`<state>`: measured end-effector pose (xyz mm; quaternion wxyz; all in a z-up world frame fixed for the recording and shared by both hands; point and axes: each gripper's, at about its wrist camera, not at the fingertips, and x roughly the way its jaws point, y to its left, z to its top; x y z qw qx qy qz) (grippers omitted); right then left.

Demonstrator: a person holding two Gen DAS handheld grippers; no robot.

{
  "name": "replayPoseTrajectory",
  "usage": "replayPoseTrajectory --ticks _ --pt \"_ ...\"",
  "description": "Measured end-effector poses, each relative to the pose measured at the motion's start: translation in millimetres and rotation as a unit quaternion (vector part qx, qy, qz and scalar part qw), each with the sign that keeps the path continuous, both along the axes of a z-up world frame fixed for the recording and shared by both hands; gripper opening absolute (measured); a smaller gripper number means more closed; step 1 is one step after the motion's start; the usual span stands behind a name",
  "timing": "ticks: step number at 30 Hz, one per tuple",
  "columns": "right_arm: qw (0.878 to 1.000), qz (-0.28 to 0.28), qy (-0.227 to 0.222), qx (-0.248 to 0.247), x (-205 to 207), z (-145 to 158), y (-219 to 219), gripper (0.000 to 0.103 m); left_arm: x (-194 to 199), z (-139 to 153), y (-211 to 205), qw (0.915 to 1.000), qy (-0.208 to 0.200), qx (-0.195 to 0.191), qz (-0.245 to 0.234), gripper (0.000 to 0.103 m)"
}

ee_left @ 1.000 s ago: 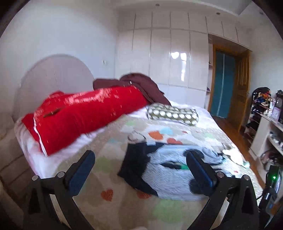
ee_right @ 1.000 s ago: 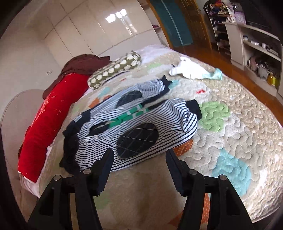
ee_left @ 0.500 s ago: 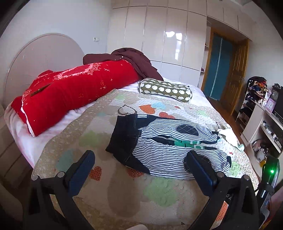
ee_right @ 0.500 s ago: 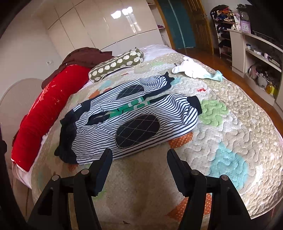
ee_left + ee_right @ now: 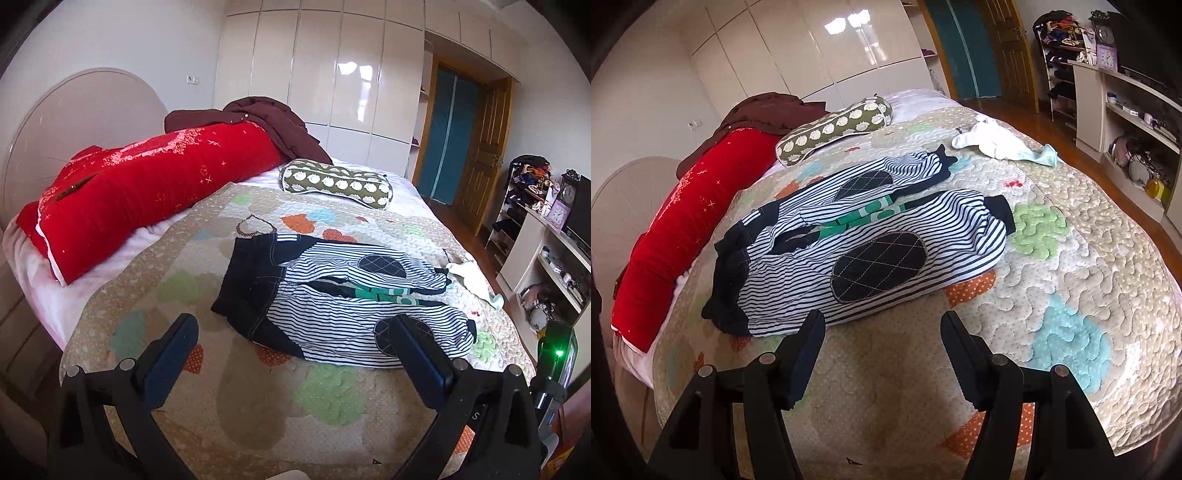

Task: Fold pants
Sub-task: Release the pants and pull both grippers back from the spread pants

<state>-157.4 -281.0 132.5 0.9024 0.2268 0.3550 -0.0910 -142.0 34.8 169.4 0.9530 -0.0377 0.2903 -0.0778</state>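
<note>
Hovering over striped pants (image 5: pixel 871 240) lying flat on bed (image 5: pixel 1089 266) for folding, left gripper (image 5: pixel 295 354) and right gripper (image 5: pixel 882 343) jaws gaping, gripping nothing.

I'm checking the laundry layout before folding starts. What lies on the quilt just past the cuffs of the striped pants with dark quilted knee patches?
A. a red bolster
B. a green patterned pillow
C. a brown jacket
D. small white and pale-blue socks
D: small white and pale-blue socks lie on the patchwork quilt just beyond the cuffs of the striped pants; the other items sit toward the headboard.
</note>
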Motion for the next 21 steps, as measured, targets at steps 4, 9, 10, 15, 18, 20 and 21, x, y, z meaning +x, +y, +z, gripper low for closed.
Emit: replayPoseTrajectory --ticks 4,9,10,15,18,20,21 --pt "1.0 -0.002 0.004 0.002 0.5 -1.2 -0.6 0.07 1.7 -1.7 0.0 1.0 0.006 -0.003 -0.001 0.103" --pt "1.0 -0.002 0.008 0.003 1.1 -2.2 0.0 0.07 4.6 -5.2 0.5 0.9998 0.017 -0.007 -0.003 0.103" --pt "1.0 -0.002 0.008 0.002 1.3 -2.2 0.5 0.07 5.0 -5.7 0.4 0.9998 0.019 -0.008 -0.003 0.103" --pt "1.0 -0.002 0.012 0.002 1.7 -3.5 0.6 0.071 7.0 -7.6 1.5 0.9996 0.024 -0.012 -0.002 0.103" --pt "1.0 -0.004 0.013 0.003 1.8 -3.8 0.1 0.071 8.1 -8.1 1.8 0.9996 0.026 -0.012 -0.001 0.103" --pt "1.0 -0.004 0.013 0.002 1.7 -3.7 -0.1 0.071 8.1 -7.9 1.9 0.9996 0.026 -0.012 -0.001 0.103" --pt "1.0 -0.004 0.013 0.002 2.0 -3.9 -0.3 0.071 8.4 -8.4 1.7 0.9996 0.027 -0.012 -0.001 0.103"
